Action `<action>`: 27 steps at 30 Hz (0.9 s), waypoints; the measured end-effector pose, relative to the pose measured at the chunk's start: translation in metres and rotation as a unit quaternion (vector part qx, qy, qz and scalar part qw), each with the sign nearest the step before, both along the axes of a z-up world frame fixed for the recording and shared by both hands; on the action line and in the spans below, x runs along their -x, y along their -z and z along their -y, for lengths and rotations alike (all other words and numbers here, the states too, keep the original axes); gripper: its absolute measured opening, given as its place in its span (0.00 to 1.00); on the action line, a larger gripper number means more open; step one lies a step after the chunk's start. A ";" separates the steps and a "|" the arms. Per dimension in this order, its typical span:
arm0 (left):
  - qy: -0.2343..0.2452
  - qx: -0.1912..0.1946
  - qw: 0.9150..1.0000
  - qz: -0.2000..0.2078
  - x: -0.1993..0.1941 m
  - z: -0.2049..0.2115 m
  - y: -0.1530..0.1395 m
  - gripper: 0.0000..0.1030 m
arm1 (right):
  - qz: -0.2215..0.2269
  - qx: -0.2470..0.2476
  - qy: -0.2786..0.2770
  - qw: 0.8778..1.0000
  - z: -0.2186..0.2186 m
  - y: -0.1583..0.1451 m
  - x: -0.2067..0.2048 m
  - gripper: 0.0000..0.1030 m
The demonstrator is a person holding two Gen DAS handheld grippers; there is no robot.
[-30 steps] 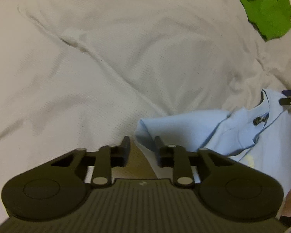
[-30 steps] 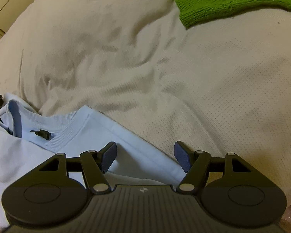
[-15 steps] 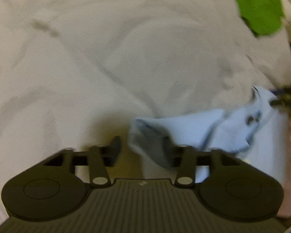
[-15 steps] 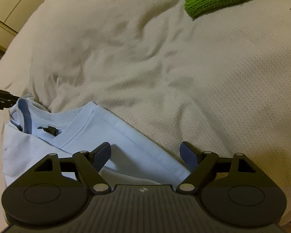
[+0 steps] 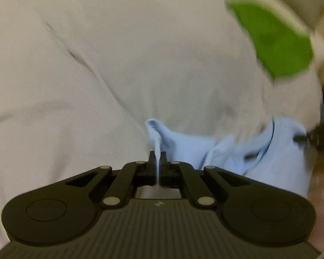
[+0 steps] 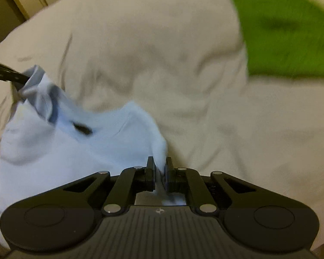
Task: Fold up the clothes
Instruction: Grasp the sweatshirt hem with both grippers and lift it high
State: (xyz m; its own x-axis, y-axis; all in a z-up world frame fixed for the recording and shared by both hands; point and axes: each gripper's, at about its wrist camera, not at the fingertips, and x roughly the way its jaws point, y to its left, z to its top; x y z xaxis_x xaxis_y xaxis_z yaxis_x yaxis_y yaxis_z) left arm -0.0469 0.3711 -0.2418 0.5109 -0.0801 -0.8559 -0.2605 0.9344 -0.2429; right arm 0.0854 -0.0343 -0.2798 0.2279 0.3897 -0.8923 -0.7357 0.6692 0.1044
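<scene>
A light blue T-shirt lies bunched on the white bedding, collar side up. My left gripper is shut on one shoulder edge of it, a thin fold of cloth standing between the fingers. In the right wrist view the same light blue T-shirt spreads to the left, and my right gripper is shut on its other shoulder edge. The left gripper's tip shows at the far left of that view, holding the cloth up. Both views are motion-blurred.
White quilted bedding covers the whole surface, with creases. A green knitted garment lies at the far right, also visible as a green patch in the left wrist view. Pale cabinet panels stand beyond the bed's left edge.
Both grippers went from open beside the shirt's shoulders to shut on the cloth. The shirt has been drawn up and bunched, and both cameras have risen away from the bedding.
</scene>
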 end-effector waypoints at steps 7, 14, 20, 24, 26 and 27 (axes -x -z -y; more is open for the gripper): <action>-0.093 -0.084 0.981 0.145 0.103 0.005 -0.136 0.00 | 0.170 -0.120 0.038 0.977 -0.005 -0.130 0.037 0.06; -0.176 -0.157 0.933 0.272 0.271 0.032 -0.252 0.00 | 0.324 -0.263 0.046 0.908 0.002 -0.261 0.120 0.06; -0.223 -0.211 0.889 0.341 0.419 0.071 -0.326 0.00 | 0.396 -0.344 0.006 0.851 0.008 -0.341 0.220 0.06; -0.234 -0.242 0.876 0.346 0.503 0.103 -0.349 0.00 | 0.418 -0.369 -0.011 0.830 0.014 -0.366 0.285 0.05; -0.240 -0.255 0.870 0.346 0.540 0.124 -0.357 0.00 | 0.421 -0.377 -0.015 0.825 0.025 -0.376 0.312 0.05; -0.243 -0.264 0.867 0.346 0.555 0.134 -0.360 0.00 | 0.420 -0.381 -0.018 0.824 0.031 -0.380 0.323 0.05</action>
